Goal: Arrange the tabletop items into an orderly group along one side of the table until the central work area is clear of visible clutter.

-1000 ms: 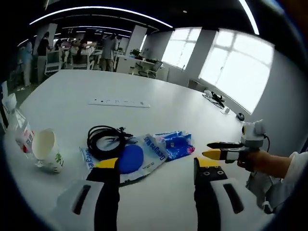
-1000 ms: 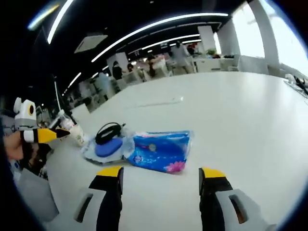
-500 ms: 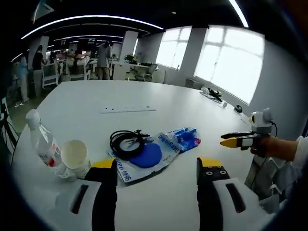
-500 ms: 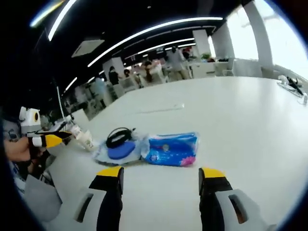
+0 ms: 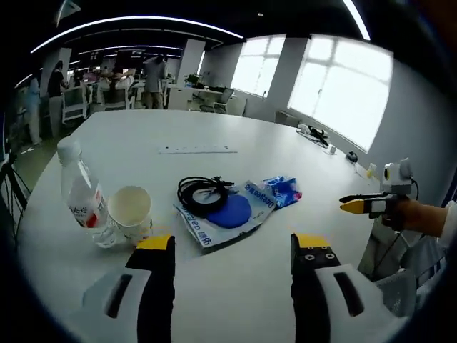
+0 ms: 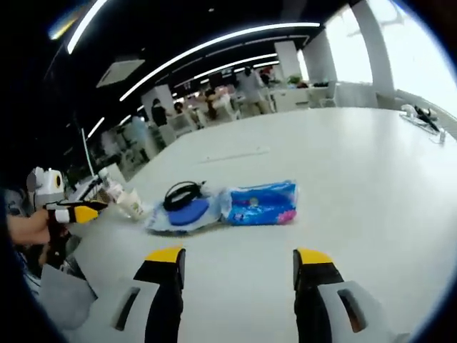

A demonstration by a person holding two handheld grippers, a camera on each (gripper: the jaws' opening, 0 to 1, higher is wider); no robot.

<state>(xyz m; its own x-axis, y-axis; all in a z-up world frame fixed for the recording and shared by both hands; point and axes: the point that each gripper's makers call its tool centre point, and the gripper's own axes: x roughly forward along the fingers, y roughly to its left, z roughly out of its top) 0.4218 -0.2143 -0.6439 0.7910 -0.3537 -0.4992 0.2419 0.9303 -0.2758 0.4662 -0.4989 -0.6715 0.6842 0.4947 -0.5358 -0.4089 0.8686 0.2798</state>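
Observation:
On the white table (image 5: 235, 128) a clear water bottle (image 5: 81, 194) stands beside a paper cup (image 5: 132, 213). Right of them a black cable coil (image 5: 203, 192) lies on a clear bag holding a blue disc (image 5: 230, 212), with a blue tissue pack (image 5: 283, 190) touching the bag. My left gripper (image 5: 232, 244) is open, empty, short of the group. In the right gripper view the tissue pack (image 6: 260, 202), bag (image 6: 182, 214) and cable (image 6: 182, 191) lie ahead of my right gripper (image 6: 237, 257), open and empty. The cup (image 6: 132, 204) sits further left.
A white power strip (image 5: 198, 150) lies beyond the group, mid-table. Small dark items (image 5: 316, 138) sit at the far right table edge. A hand holds the right gripper (image 5: 363, 206) off the table's right side; the left gripper (image 6: 75, 213) shows at the left edge. Desks and people stand behind.
Both cameras have drawn back and shifted, so the bottle and cup now show fully in the left gripper view. The items on the table have not moved. Both grippers stay open.

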